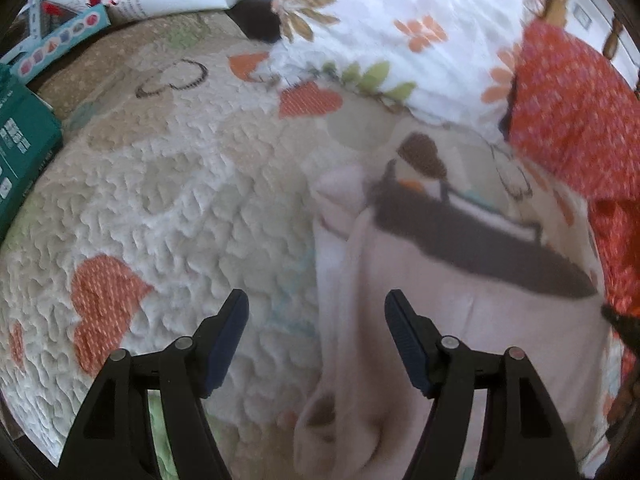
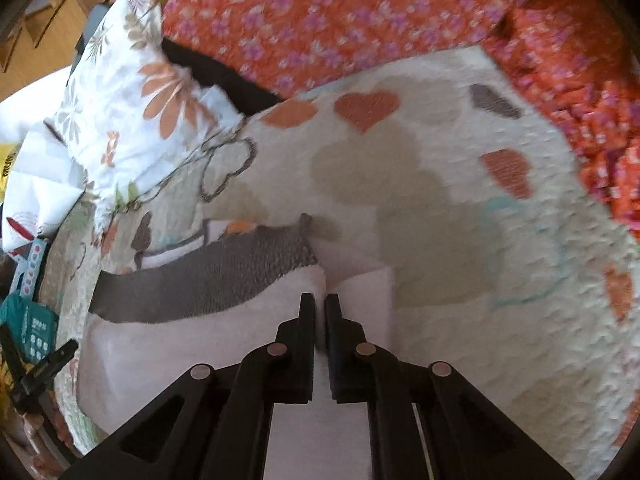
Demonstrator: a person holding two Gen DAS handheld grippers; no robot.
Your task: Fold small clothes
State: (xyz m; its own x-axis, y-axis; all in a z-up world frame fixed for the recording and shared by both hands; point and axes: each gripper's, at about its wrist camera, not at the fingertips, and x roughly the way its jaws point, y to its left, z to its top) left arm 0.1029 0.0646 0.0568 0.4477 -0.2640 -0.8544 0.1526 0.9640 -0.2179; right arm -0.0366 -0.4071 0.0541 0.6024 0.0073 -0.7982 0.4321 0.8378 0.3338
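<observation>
Quilt [image 2: 460,240] blurred — right gripper [image 2: 319,304] pinches garment [image 2: 200,336].

Quilt [image 1: 180,184]: puckered, rough stitched cloth. Pale pink garment [image 2: 192,344]: soft matt knit, ribbed grey band. Gripper fingers [image 1: 224,344]: matt black plastic.

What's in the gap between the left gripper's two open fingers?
In the left wrist view, the left gripper frames bare heart-patterned quilt and the pale pink garment's edge.
</observation>
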